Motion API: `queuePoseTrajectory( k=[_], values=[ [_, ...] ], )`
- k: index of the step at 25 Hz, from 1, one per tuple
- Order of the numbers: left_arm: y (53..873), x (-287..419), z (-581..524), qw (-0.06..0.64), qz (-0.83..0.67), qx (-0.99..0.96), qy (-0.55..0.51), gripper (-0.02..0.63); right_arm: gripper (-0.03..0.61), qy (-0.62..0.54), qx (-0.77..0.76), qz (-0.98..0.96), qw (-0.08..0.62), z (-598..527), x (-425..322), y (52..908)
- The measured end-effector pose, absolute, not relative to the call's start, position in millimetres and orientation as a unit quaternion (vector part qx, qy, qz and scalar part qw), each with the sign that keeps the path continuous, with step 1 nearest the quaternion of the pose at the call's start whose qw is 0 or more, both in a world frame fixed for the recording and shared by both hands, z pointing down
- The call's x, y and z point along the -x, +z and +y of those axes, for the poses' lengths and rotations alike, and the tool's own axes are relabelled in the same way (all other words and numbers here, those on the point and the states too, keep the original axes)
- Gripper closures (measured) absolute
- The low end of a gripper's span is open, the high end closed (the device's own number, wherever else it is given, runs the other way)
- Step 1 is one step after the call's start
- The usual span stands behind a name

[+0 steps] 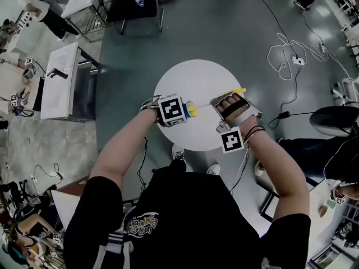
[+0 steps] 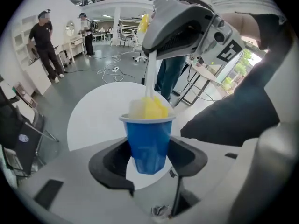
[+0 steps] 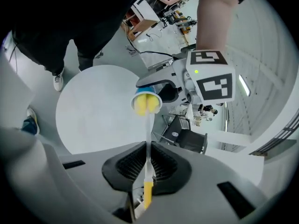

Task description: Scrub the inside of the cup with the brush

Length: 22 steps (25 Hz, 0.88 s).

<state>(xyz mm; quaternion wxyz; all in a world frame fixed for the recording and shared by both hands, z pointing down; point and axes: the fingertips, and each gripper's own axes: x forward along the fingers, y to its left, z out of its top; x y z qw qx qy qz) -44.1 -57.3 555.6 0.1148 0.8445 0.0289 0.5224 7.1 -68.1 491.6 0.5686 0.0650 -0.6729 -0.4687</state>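
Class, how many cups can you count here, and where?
1. The blue cup sits in the left gripper's jaws above the table, the brush head inside it. No others show.

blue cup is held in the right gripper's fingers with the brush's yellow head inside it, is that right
Not quite. The blue cup sits in the fingers of the left gripper, not the right, as the left gripper view shows. The right gripper holds the brush by its handle. The yellow head is inside the cup, as you said.
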Motion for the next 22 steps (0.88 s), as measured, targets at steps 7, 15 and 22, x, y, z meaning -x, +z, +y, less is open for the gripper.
queuePoseTrajectory(
  k=[7,15,22],
  values=[
    [552,57,-88,-0.017,-0.07,-0.824,0.561,0.368,0.535,-0.352,-0.114,-0.705,0.605,-89,-32,488],
    [536,58,-103,-0.197,-0.127,-0.798,0.556,0.367,0.535,-0.097,-0.136,-0.798,0.58,-75,-35,504],
    [513,56,-113,-0.371,-0.167,-0.744,0.531,0.367,0.535,0.176,-0.141,-0.845,0.485,-61,-29,499]
  ],
)
